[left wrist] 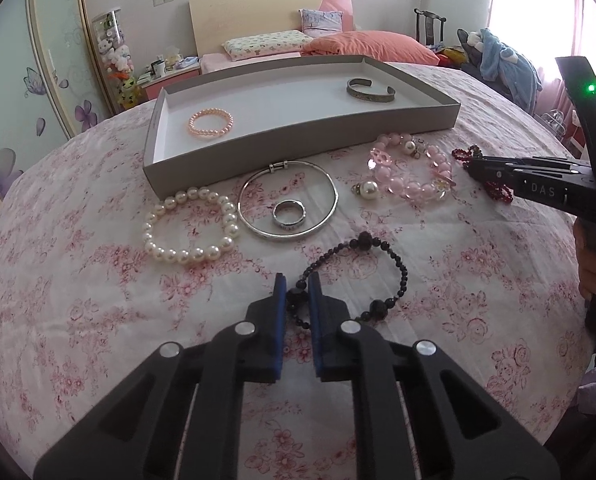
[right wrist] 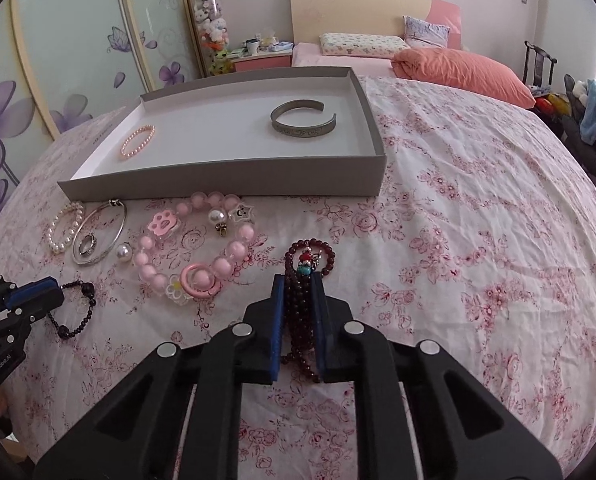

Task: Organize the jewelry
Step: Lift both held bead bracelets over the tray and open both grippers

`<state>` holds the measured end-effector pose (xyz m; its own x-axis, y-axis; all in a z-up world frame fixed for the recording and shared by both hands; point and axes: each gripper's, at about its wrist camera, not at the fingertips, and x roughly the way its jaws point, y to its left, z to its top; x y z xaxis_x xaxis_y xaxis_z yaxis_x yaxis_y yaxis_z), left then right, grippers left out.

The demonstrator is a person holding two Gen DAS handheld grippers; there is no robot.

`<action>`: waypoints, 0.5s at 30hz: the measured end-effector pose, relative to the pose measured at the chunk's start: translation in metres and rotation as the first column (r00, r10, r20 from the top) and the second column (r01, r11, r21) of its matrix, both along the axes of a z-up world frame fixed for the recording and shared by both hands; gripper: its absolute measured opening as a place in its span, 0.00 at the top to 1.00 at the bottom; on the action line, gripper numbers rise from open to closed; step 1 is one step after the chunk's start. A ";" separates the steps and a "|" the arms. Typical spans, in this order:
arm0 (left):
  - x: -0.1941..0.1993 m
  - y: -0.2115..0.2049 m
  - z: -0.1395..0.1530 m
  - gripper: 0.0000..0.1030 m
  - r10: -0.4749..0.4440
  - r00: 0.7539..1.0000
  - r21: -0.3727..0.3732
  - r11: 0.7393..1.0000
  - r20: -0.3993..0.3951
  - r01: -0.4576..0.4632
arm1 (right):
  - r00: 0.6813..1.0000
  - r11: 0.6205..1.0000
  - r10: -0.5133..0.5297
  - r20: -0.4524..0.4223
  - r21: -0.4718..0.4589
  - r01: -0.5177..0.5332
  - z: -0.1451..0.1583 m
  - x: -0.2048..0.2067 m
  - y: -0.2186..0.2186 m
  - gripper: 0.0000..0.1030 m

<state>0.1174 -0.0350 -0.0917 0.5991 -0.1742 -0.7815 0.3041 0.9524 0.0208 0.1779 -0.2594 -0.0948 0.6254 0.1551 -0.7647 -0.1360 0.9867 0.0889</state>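
Left gripper [left wrist: 297,294]: pads clamped on the black bracelet [left wrist: 378,276], which lies on the sheet [left wrist: 478,300]. Right gripper [right wrist: 298,292]: pads clamped on the red beads [right wrist: 312,254], also on the sheet. Step in hand: double pick-up. Tray [left wrist: 298,136] ahead holds a pink bracelet [left wrist: 211,121] and a cuff [left wrist: 371,90]. Next: lift both and carry them over the tray's near wall without snagging the trailing strands.

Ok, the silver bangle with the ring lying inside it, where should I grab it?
Take the silver bangle by its right-hand arc, coming straight down, one of the jaws inside the hoop and one outside. It lies flat on the cloth, so only the thin rim offers a hold. That arc looks free: the ring sits by the near rim, and the pearl bracelet crowds the left.
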 end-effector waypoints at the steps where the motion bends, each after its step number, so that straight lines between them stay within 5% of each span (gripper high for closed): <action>1: 0.000 0.002 0.000 0.89 0.004 1.000 -0.005 1.000 -0.002 -0.005 | 1.000 1.000 -0.004 0.006 0.008 0.004 0.001 -0.001 -0.001 0.89; 15: -0.007 0.029 0.036 0.89 0.058 0.995 -0.172 0.984 0.076 -0.044 | 0.990 0.994 -0.017 0.138 0.109 0.002 0.034 -0.017 -0.004 0.91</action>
<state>0.1105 -0.0057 -0.0560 0.6703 -0.2683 -0.6919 0.2591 0.9583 -0.1206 0.1607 -0.2630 -0.0611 0.7260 0.2258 -0.6495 -0.1451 0.9736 0.1762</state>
